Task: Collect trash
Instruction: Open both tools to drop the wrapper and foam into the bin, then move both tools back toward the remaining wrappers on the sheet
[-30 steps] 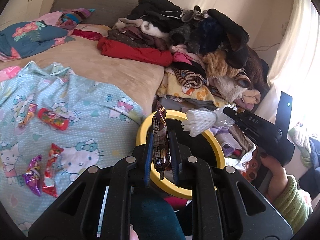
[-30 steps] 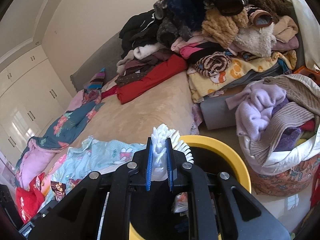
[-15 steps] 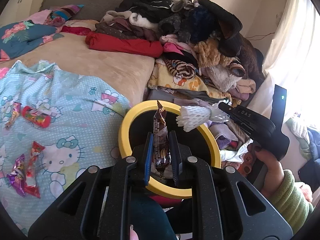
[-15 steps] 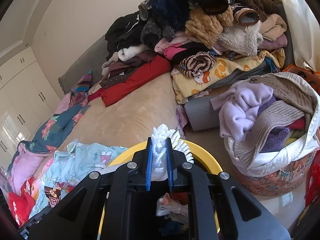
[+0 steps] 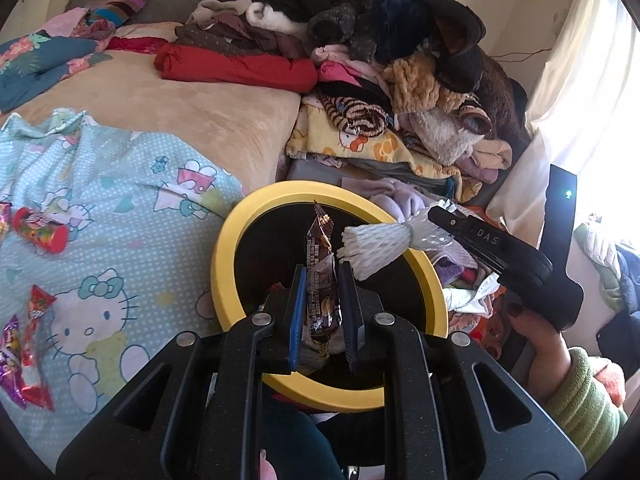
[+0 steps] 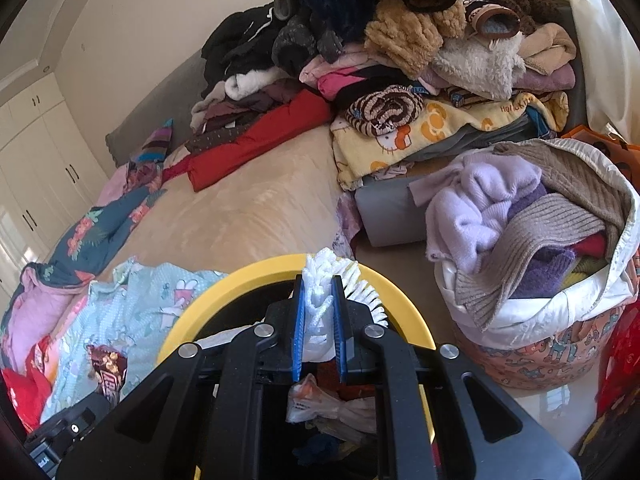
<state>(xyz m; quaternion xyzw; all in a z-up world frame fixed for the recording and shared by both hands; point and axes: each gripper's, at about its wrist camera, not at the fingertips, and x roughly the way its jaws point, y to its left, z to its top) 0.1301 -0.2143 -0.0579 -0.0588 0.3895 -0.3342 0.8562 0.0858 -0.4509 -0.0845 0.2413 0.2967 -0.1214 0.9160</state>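
Note:
My left gripper (image 5: 322, 312) is shut on a brown snack wrapper (image 5: 320, 276) and holds it upright over the mouth of the yellow-rimmed black bin (image 5: 228, 256). My right gripper (image 6: 318, 320) is shut on a white foam net sleeve (image 6: 320, 300) over the same bin (image 6: 404, 304); the sleeve also shows in the left wrist view (image 5: 376, 246), above the bin's right side. Crumpled trash (image 6: 332, 404) lies inside the bin. Several candy wrappers (image 5: 38, 230) (image 5: 24, 356) lie on the Hello Kitty sheet (image 5: 120, 200).
The bed (image 5: 180, 108) carries a pile of clothes (image 5: 400, 52) at the back. A basket of knitwear (image 6: 540, 240) stands right of the bin. A curtain (image 5: 580, 80) hangs at the right. White wardrobes (image 6: 36, 160) stand far left.
Both grippers have moved forward over the bin with their loads. The left gripper's jaws look slightly wider around the wrapper than before.

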